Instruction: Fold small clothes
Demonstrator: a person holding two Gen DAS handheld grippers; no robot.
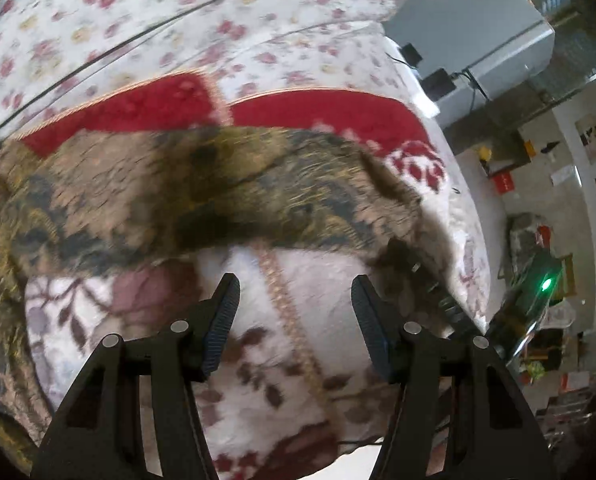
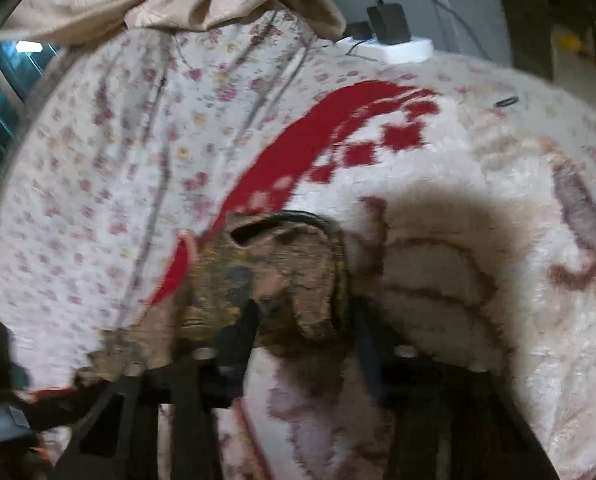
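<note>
The garment [image 1: 202,196] is a small patterned piece in brown, gold and grey, and it lies spread across the blanket [image 1: 282,308], over the blanket's red patch and stretching from the left side toward the right edge. Everything else is best placed against it. The left gripper [image 1: 294,312] hovers on the near side of the garment with its jaws spread and nothing between them, only bare blanket below. The right gripper [image 2: 301,324] is at the garment's far-right end, where in its own view the cloth [image 2: 282,276] bunches up in a hump right at the fingertips. That view is blurred, so the pads cannot be made out clearly, but the jaws are drawn nearly together and appear to pinch a fold of the fabric.

The cloth looks soft, light and limp (it sags and wrinkles wherever it is gathered), so it will likely drape and trail rather than keep any shape. It is not fragile, though the plush blanket may drag at it. A hem or corner seems the sensible place to take hold, one at each end, so the fabric stays taut during a fold.
</note>
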